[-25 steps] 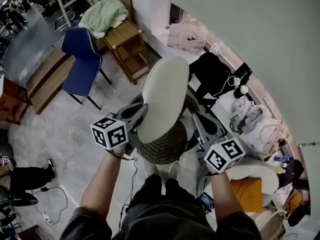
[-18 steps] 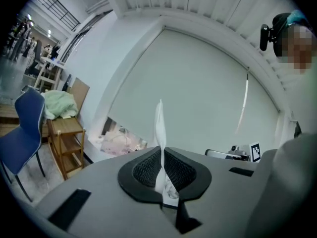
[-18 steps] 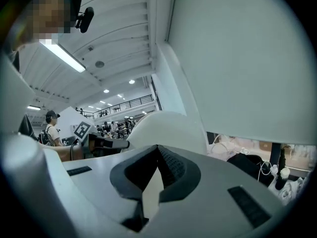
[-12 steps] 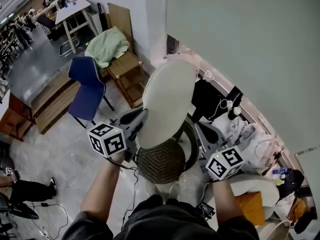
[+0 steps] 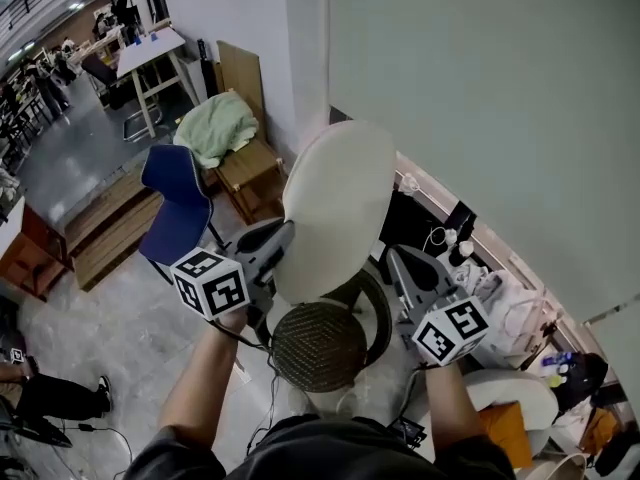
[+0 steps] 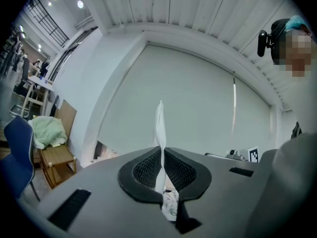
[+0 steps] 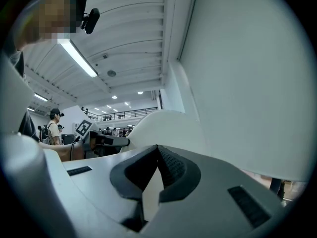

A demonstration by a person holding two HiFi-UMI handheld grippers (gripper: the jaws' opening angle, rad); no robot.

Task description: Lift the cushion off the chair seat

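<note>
We look along the left gripper [image 6: 162, 153]. Its two dark jaws are pressed together on a thin white edge of the cushion [image 6: 159, 125], which rises upright above them. Behind the gripper we see a pale wall [image 6: 198, 103]. Well to the gripper's left stand a blue chair [image 6: 14, 155] and a wooden seat [image 6: 55, 158] with a green cloth [image 6: 47, 132] heaped on it.

The left grey hand-held gripper [image 5: 288, 230] and the right grey hand-held gripper [image 5: 393, 256] are fitted with black ribbed pads [image 6: 145, 169] and white cubes [image 5: 210, 283] printed with black squares; dark clothing [image 5: 320, 450] is worn.
</note>
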